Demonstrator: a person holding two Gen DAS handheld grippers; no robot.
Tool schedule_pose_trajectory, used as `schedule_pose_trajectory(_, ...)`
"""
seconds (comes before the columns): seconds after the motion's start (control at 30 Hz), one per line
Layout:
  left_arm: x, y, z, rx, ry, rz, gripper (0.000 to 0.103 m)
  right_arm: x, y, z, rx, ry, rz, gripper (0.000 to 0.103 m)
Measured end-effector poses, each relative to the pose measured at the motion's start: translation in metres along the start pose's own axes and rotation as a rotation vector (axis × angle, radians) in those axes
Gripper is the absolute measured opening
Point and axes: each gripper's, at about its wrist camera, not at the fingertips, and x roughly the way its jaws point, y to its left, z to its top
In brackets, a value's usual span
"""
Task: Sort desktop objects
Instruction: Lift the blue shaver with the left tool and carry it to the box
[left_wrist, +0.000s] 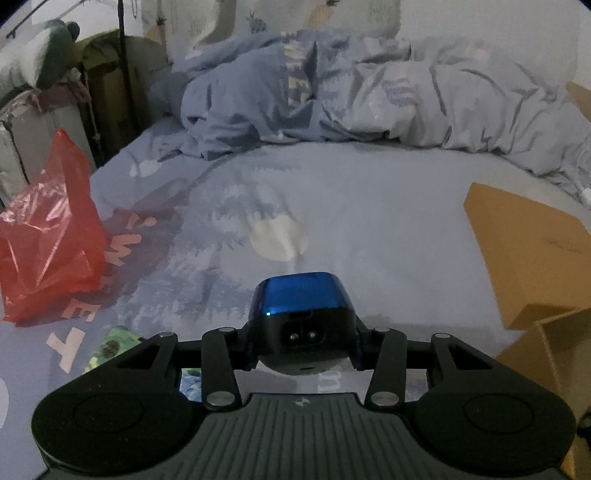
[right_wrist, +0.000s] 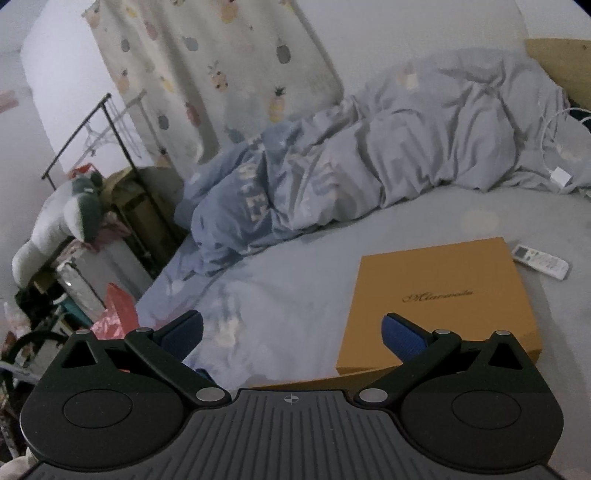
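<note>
My left gripper (left_wrist: 301, 332) is shut on a blue and black device (left_wrist: 300, 317) with a two-pin socket facing the camera, held above the blue bedsheet (left_wrist: 332, 192). A yellow box lid (left_wrist: 528, 254) lies to its right, with an open yellow box (left_wrist: 546, 354) at the lower right. My right gripper (right_wrist: 291, 336) is open and empty, above the sheet, with its right finger over the near edge of the yellow lid (right_wrist: 439, 299). A white remote control (right_wrist: 541, 261) lies beyond the lid.
A red plastic bag (left_wrist: 51, 236) sits at the bed's left edge, and a green packet (left_wrist: 110, 345) lies near it. A crumpled duvet (left_wrist: 369, 99) fills the far end. A white charger and cable (right_wrist: 559, 177) lie at the far right. Clutter and a plush toy (right_wrist: 70, 218) stand left of the bed.
</note>
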Motion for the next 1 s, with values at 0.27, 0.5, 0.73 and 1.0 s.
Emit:
schedule_pose_trajectory(0.27, -0.047, -0.008, 0.001, 0.002, -0.070, -0.015, 0.047, -0.037, 0.001, 0.001, -0.001, -0.031, 0.002, 0.103)
schedule_pose_trajectory(0.5, -0.091, -0.022, 0.005, 0.016, -0.128, -0.041, 0.047, -0.071, 0.000, 0.003, -0.005, -0.065, 0.006, 0.103)
schedule_pose_trajectory(0.73, -0.129, -0.043, 0.005, 0.029, -0.172, -0.088, 0.047, -0.104, -0.006, 0.001, -0.015, -0.092, -0.007, 0.103)
schedule_pose_trajectory(1.0, -0.160, -0.072, 0.000, 0.046, -0.211, -0.164, 0.047, -0.134, -0.022, -0.008, -0.034, -0.097, -0.047, 0.103)
